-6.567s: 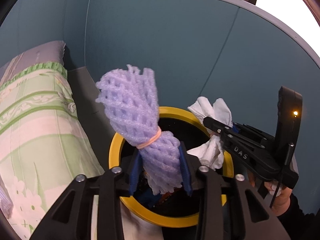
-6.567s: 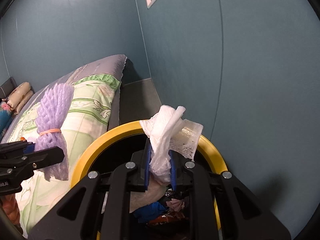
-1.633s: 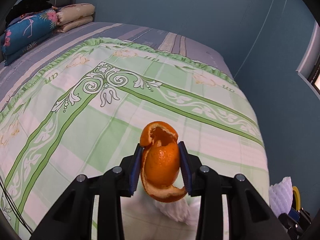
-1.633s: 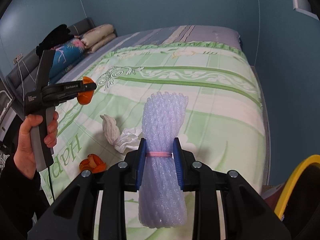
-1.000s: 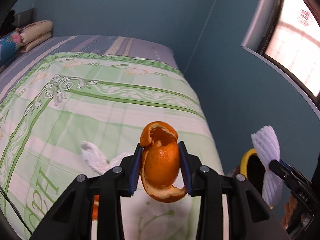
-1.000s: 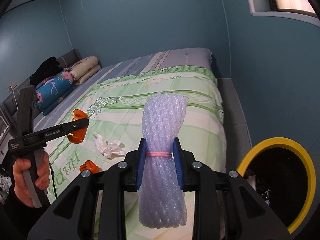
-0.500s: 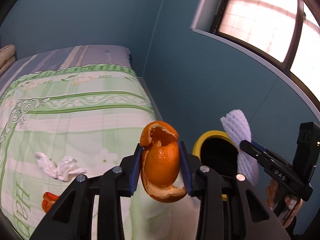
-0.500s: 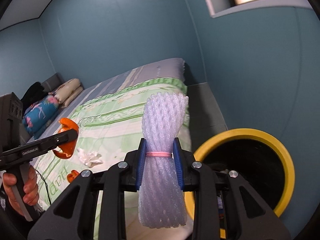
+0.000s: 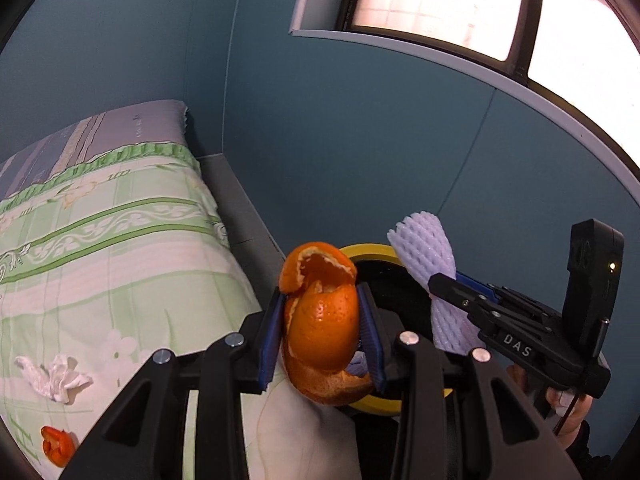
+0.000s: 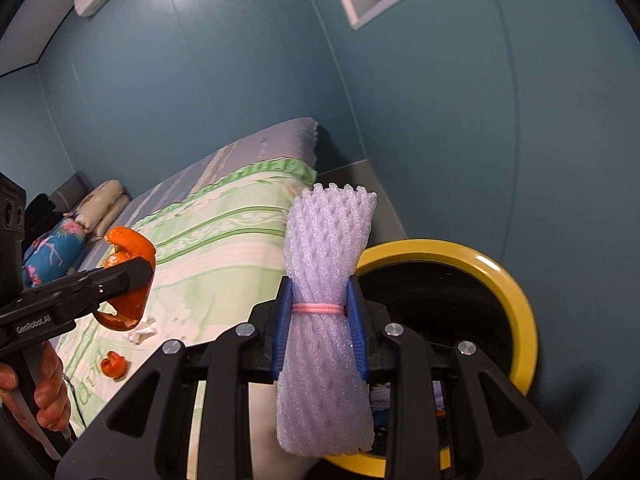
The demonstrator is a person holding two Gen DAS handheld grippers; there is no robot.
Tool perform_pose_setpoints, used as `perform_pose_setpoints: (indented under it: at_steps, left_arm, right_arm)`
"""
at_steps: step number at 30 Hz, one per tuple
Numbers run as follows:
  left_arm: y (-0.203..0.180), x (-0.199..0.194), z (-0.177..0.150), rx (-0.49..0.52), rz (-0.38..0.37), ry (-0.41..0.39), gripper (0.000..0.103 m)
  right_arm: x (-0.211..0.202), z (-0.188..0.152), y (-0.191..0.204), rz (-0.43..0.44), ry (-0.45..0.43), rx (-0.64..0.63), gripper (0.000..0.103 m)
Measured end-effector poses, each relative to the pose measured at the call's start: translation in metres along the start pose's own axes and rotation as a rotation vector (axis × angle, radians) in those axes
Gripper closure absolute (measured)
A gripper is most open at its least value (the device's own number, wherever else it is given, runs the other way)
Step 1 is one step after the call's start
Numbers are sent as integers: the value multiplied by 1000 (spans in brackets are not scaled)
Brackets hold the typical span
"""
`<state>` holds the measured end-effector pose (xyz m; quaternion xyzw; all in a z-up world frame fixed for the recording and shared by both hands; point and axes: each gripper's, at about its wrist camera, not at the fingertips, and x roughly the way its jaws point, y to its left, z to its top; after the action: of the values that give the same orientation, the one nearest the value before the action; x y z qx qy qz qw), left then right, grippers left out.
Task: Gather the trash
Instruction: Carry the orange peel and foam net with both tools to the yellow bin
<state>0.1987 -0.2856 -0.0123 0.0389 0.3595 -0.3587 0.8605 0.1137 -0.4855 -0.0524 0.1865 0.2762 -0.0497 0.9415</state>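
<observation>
My left gripper (image 9: 322,334) is shut on an orange peel (image 9: 320,320), held in front of the yellow-rimmed black trash bin (image 9: 370,250). My right gripper (image 10: 320,328) is shut on a lilac foam net bundle (image 10: 326,280) tied with a pink band, just left of the bin's rim (image 10: 516,308). The right gripper shows in the left wrist view (image 9: 460,292) over the bin with the foam net (image 9: 426,248). The left gripper shows in the right wrist view (image 10: 132,276) with the peel (image 10: 132,250).
The bed with the green patterned cover (image 9: 100,248) lies left of the bin. On it are a crumpled white tissue (image 9: 56,376) and a small orange peel piece (image 9: 56,444). Blue walls (image 9: 360,140) stand close behind the bin. Pillows (image 10: 96,200) lie at the bed's far end.
Both grippers have swung from the bed toward the bin with their loads. The bin now sits closer and larger in both views.
</observation>
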Motion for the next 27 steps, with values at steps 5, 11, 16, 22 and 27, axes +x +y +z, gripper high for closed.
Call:
perform_pose_setpoints:
  at_steps: [5,11,16,22,27]
  left_arm:
    - [-19,19,2,42,-8,3,70]
    - [-33,40,3,81,-4,9,70]
    - [-39,58,3,92,-22,38,70]
    - [-43,83,4,76,-33,68,69]
    - [-38,106,-4,54,-32,93,69]
  right_arm:
    - [2,-3,-20,-43,-2,24,78]
    - [2,-6,-42,-89,-4,44,78]
    - [6,-8,-53,-105,3,56,78]
    - [16,-13,-62,-108,25,62,78]
    - [21,-15,-66,-116,37,69,77]
